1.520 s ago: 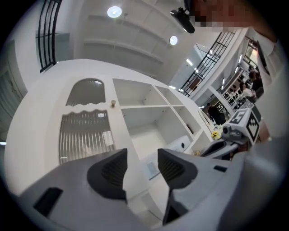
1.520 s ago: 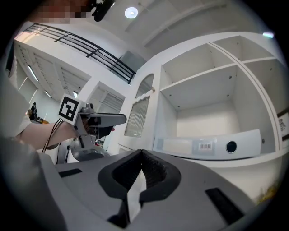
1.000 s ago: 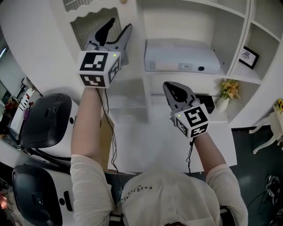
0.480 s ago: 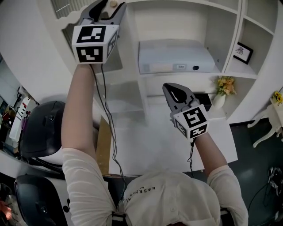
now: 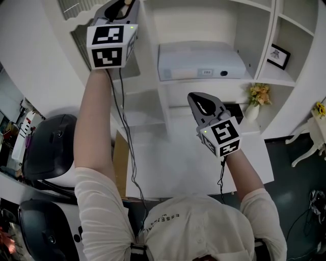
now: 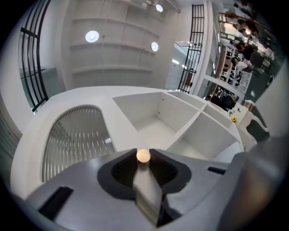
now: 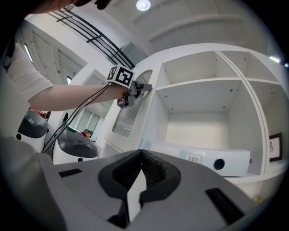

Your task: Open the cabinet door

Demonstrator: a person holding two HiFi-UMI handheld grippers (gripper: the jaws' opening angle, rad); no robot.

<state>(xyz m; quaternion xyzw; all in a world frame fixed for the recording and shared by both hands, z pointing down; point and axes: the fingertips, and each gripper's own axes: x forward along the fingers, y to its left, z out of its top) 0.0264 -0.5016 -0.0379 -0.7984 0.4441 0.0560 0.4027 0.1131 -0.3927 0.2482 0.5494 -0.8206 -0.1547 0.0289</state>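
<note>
Grip: my left gripper (image 5: 121,6) had just been closing its jaws, and they now stood narrow, with a pad pressed on each side of the small round knob (image 6: 143,155).
Knob: pale and ball-shaped, it sat right at the jaw tips, on the edge of the door next to the open shelves.
Door: the cabinet door (image 6: 76,140) was the arched one with a ribbed glass panel, at the upper left of the white cabinet (image 7: 153,72). From the right gripper view it looked flush with the frame, so I judged it not yet opened.
Reach: I held the left arm stretched up and the gripper tilted upward because the knob sat high. Approaching head-on let both pads meet it squarely.
Right gripper: my right gripper (image 5: 199,102) had its jaws pressed together with nothing between them. It hovered low in front of the shelf holding the white box (image 5: 198,61), well apart from the door. I judged that it was parked there to stay out of the door's swing.
Next: I expected a steady pull back along the gripper's own line, curving outward with the hinge.
Risk: a smooth, round knob this small could slip from the pads if I pulled at an angle.
</note>
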